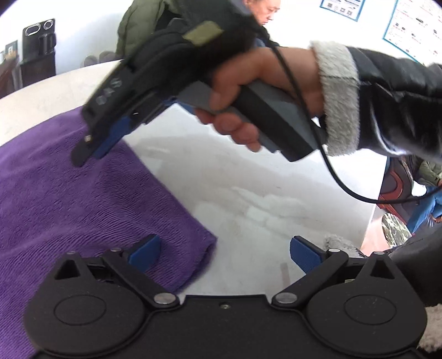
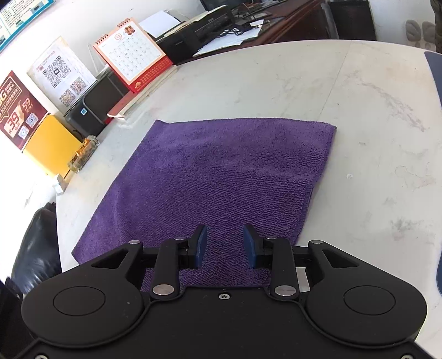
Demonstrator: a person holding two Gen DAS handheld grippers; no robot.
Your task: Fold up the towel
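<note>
The left gripper (image 1: 223,252) has its two blue pads (image 1: 145,252) spread wide with nothing between them; one pad hangs over the near corner of the towel (image 1: 69,198), the other over bare table (image 1: 248,179). The right gripper (image 2: 224,245) stands partly open, its jaws a narrow gap apart and empty, low over the near edge of the towel (image 2: 221,171). In the left wrist view the same right gripper (image 1: 91,143) is seen from the side, its tip just above the towel, held by a hand (image 1: 248,91) in a dark sleeve with a pale fleece cuff (image 1: 337,96); a black cable (image 1: 326,154) trails from its handle. There is one towel, purple, lying flat and folded over on a pale marbled table with a rounded rim, and its nearest corner shows two layers. Along the table's far left edge stand one desk calendar (image 2: 132,52), one sheet of QR codes (image 2: 60,71), one red price card (image 2: 19,110), one yellow box (image 2: 49,146), one black box (image 2: 96,102) and one small clear holder (image 2: 83,153). Beyond the far edge sits a dark desk with papers (image 2: 234,36). The wall behind is white, with two blue-framed posters (image 1: 408,24). A person in a green jacket (image 1: 138,24) stands past the table.
</note>
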